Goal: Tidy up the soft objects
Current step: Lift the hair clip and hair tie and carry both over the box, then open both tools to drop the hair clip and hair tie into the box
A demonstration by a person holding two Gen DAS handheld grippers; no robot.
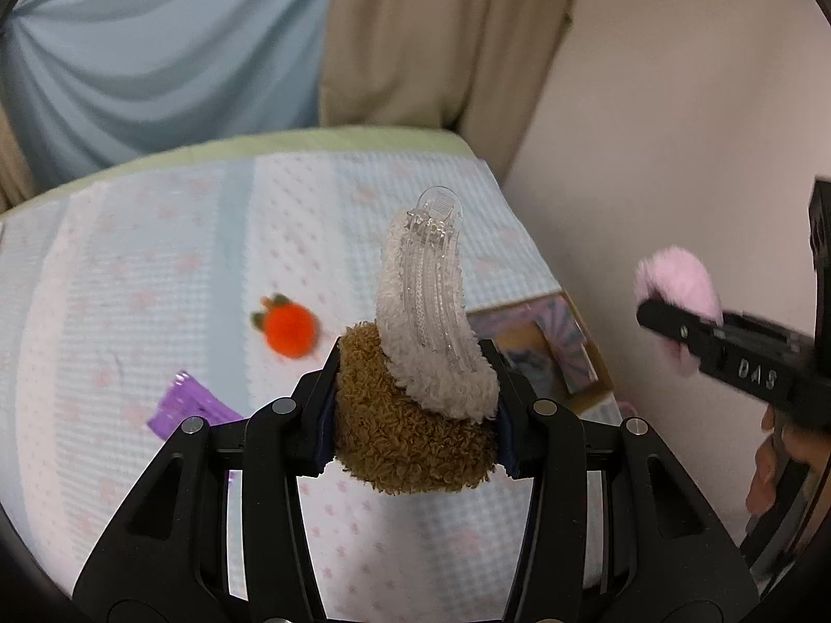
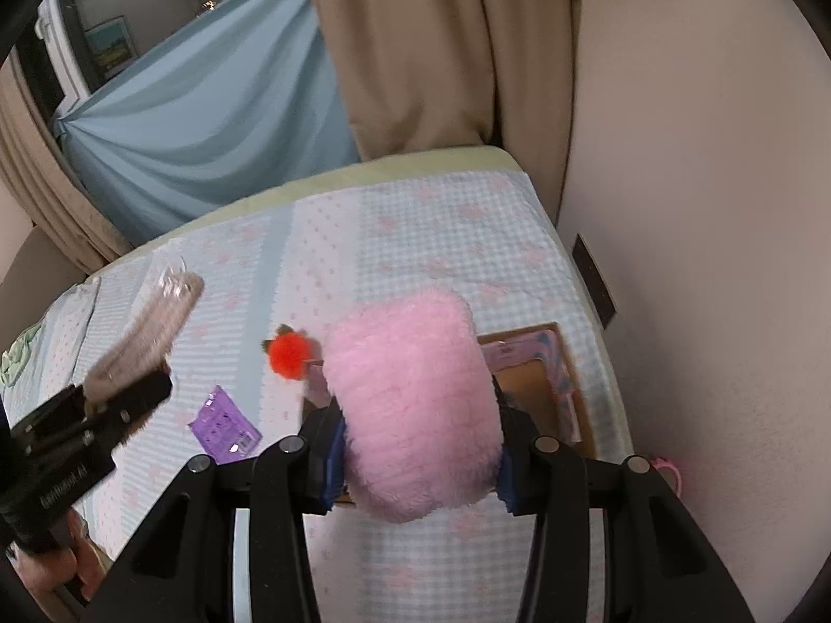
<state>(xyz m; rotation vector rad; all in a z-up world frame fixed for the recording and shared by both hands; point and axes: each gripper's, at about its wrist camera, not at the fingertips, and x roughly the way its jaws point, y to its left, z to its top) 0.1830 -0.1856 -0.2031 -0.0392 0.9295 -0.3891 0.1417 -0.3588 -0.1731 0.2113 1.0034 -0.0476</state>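
My left gripper [image 1: 410, 405] is shut on a fuzzy brown-and-cream hair claw clip [image 1: 426, 342] with clear plastic teeth, held above the bed. It also shows at the left of the right wrist view [image 2: 150, 322]. My right gripper [image 2: 415, 446] is shut on a fluffy pink hair clip [image 2: 410, 410], held above a cardboard box [image 2: 540, 389] at the bed's right edge. The pink clip also shows in the left wrist view [image 1: 675, 290]. An orange pompom clip [image 1: 288, 329] with green leaves lies on the bedspread [image 1: 156, 259]; it also shows in the right wrist view [image 2: 288, 353].
A purple plastic packet [image 2: 223, 425] lies on the bedspread near the pompom; it also shows in the left wrist view [image 1: 182, 405]. The box [image 1: 545, 348] has patterned flaps. A wall [image 2: 701, 207] runs along the bed's right side. Beige curtains [image 2: 415, 52] hang behind.
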